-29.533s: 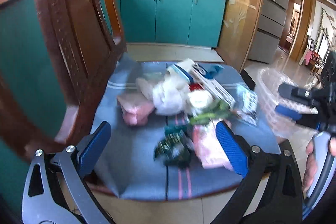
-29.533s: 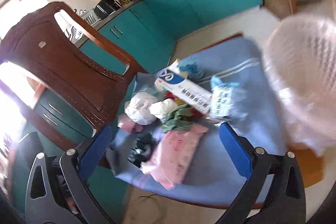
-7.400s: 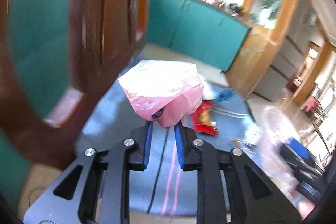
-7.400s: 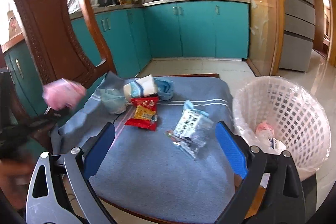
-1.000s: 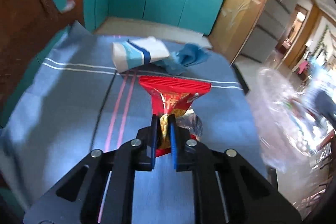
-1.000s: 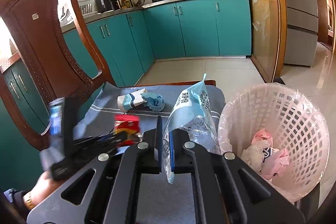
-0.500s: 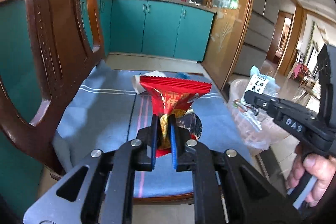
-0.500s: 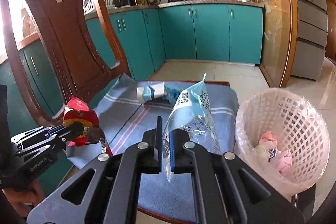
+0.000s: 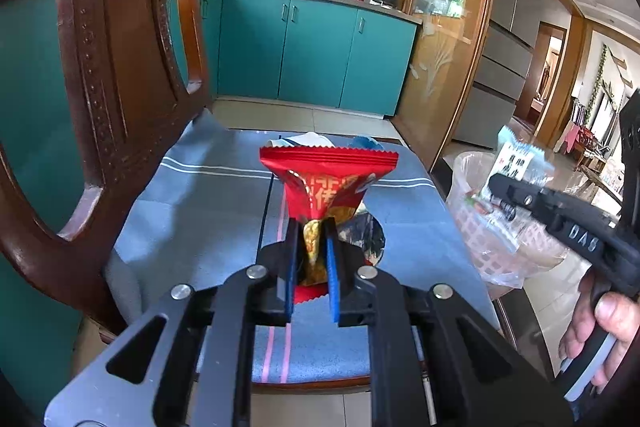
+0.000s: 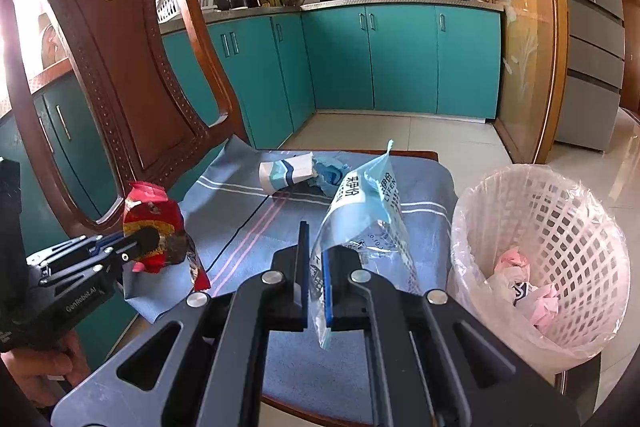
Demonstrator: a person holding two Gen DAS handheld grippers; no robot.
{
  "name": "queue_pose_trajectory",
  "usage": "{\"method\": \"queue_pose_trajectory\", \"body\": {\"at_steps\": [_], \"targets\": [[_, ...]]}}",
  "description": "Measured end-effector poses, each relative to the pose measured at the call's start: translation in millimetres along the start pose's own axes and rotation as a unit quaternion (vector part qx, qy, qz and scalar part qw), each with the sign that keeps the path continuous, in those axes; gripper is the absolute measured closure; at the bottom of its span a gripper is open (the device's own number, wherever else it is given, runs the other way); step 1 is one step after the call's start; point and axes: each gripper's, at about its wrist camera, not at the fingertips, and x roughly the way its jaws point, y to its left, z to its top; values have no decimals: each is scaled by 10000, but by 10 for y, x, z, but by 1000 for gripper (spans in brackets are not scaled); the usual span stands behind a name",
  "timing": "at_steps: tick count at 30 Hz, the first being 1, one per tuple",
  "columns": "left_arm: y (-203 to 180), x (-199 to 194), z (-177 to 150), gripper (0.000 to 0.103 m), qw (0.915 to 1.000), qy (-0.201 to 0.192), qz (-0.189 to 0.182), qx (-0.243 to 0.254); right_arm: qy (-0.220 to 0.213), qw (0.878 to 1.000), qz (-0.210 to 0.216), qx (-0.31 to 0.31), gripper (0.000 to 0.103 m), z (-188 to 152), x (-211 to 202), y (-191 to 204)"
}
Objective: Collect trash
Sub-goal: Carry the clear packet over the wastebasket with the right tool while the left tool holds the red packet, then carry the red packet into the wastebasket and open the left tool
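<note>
My left gripper (image 9: 311, 227) is shut on a red snack wrapper (image 9: 328, 183) and holds it above the blue cloth on the chair seat (image 9: 200, 203). It also shows in the right wrist view (image 10: 138, 241) with the wrapper (image 10: 150, 217). My right gripper (image 10: 316, 231) is shut on a light blue and clear plastic bag (image 10: 368, 207), held up left of the white lattice trash basket (image 10: 560, 211). The basket holds pink and white crumpled trash (image 10: 524, 283). A white and blue paper cup (image 10: 286, 171) and a blue crumpled wad (image 10: 328, 169) lie at the far end of the cloth.
The carved wooden chair back (image 10: 116, 75) rises on the left. Teal kitchen cabinets (image 10: 400, 59) and tiled floor lie behind. A wood and glass partition (image 10: 520, 27) stands at the right rear, a grey fridge (image 10: 596, 39) beyond it.
Both grippers have pulled back a little from the chair, each still holding its piece. The basket now looks nearer to the right gripper.
</note>
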Motion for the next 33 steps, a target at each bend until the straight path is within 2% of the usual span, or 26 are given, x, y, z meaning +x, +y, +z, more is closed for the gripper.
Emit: {"method": "queue_pose_trajectory", "body": {"at_steps": [4,8,11,12,13,14,15,16,19,23,28,29,30,31,32,33], "targets": [[-59,30,2,88,10000,-7,-9,42,-301,9989,-168,321,97,106,-150,-312],[-128,84,-16,88,9999,62,-68,94,-620,9914,-797,837,97,217,-297,-932],[-262,126,-19,88,9997,102,-146,158,-552,9828,-1205,1286,97,193,-262,-1423],[-324,147,-16,88,9996,118,-189,182,-423,9809,-1335,1353,91,169,-210,-1541],[-391,176,-14,88,9994,143,-225,218,-323,9797,-1424,1375,73,151,-178,-1611],[-487,218,-6,88,9991,185,-280,270,-237,9775,-1529,1434,60,121,-159,-1691],[-574,253,0,88,9987,215,-331,320,-276,9741,-1615,1561,37,96,-194,-1761],[-673,290,9,88,9982,241,-382,397,-429,9702,-1699,1676,29,83,-262,-1809],[-1035,433,57,88,9960,299,-550,642,-812,9641,-1768,1806,19,91,-481,-1848],[-1557,715,203,88,9927,448,-907,654,-1047,9604,-1876,1774,17,97,-605,-1861],[-2225,926,390,86,9868,471,-1202,982,-1311,9519,-1802,2101,17,103,-743,-1996],[-2364,971,427,82,9851,478,-1262,1063,-1403,9491,-1807,2164,17,105,-784,-2010],[-2449,1009,444,74,9844,486,-1271,1116,-1492,9468,-1817,2196,17,102,-827,-2016],[-2547,1076,455,61,9837,551,-1227,1195,-1549,9451,-1840,2213,17,106,-853,-2030],[-2596,1127,449,16,9836,634,-1148,1241,-1579,9441,-1853,2222,17,120,-857,-2043],[-2624,1152,422,3,9839,673,-1050,1279,-1598,9437,-1852,2228,17,125,-864,-2044]]}}
